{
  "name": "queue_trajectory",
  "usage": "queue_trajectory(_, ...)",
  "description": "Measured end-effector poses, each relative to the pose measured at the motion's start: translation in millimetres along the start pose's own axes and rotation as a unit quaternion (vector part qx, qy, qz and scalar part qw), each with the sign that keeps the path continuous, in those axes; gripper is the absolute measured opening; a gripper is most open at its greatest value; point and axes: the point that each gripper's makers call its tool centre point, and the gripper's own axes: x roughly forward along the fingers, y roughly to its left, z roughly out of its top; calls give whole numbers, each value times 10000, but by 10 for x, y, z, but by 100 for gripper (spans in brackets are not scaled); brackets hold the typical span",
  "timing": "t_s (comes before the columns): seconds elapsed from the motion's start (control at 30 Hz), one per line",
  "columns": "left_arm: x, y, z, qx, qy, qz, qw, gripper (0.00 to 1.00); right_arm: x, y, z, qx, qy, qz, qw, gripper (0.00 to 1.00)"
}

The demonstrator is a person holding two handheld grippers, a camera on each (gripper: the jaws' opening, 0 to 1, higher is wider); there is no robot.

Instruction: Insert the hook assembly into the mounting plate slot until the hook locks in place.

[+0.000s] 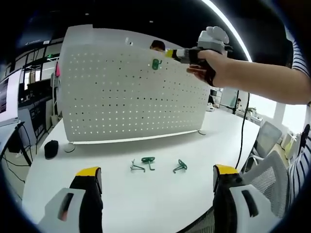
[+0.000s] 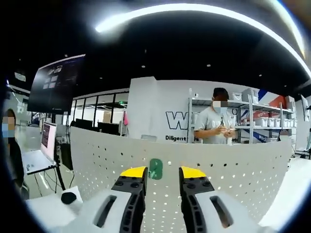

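Note:
A white perforated mounting plate (image 1: 121, 97) stands upright on the white table (image 1: 121, 194). One green hook (image 1: 156, 63) hangs high on the plate near its top edge. My right gripper (image 1: 170, 53), held by a hand, hovers just right of that hook and apart from it. In the right gripper view the same hook (image 2: 155, 169) sits on the plate (image 2: 233, 170) beyond the gap of the right gripper (image 2: 163, 173), whose yellow-tipped jaws stand slightly apart and hold nothing. Three more green hooks (image 1: 148, 160) lie on the table. My left gripper (image 1: 156, 171) is wide open, low over the table.
A black rounded object (image 1: 51, 148) lies at the plate's left foot. A black cable (image 1: 241, 131) hangs from the right gripper. Office chairs (image 1: 267, 141) stand at the table's right edge. A person (image 2: 214, 124) stands behind the plate by shelves.

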Motion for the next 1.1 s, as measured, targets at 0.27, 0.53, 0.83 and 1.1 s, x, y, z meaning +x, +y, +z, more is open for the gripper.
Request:
queue_trajectory(0.27, -1, 12, -11, 8, 28, 23, 10000, 97, -405, 38, -508, -299, 630, 499, 9963, 27)
queue_trajectory(0.53, -4, 26, -11, 8, 21, 63, 10000, 97, -1034, 106, -1101, -587, 1368, 1054, 9832, 27)
queue_trajectory(0.83, 9, 12, -33, -1, 71, 25, 10000, 99, -1620, 266, -1622, -593, 2046, 1507, 9653, 29)
queue_trajectory(1.1, 13, 6, -41, -16, 97, 16, 10000, 99, -1923, 359, -1871, -638, 2420, 1842, 9505, 30)
